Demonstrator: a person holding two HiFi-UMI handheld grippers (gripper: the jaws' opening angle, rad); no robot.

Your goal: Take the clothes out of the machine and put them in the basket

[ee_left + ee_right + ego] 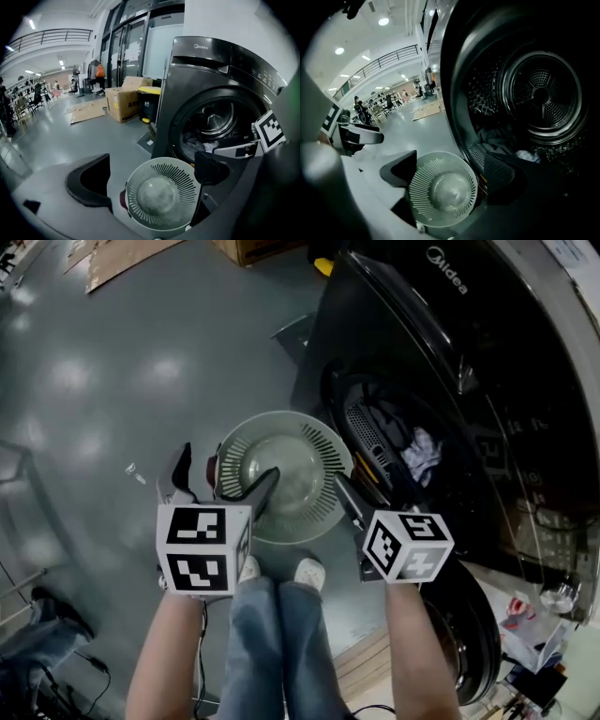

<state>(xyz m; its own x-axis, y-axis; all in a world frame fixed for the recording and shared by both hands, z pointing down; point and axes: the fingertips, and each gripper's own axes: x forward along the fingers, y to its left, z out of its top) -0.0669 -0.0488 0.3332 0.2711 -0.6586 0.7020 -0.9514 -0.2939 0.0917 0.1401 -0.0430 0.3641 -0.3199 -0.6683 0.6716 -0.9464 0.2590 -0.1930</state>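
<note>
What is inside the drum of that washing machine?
A dark heap of clothes, with a pale piece among it, lies at the bottom of the drum. Anything beneath the heap is covered.

we only get one pale bit of the clothes point(422, 454); the rest is lost in the dark drum point(541, 98). machine point(450, 343) runs off the head view's right edge. basket point(323, 442): near-left rim hidden behind the left gripper point(230, 460). right gripper point(361, 479): in the head view its right jaw is lost against the dark machine. people point(56, 86) in the far hall too small to tell. clutter point(539, 615) near right: unclear what.
</note>
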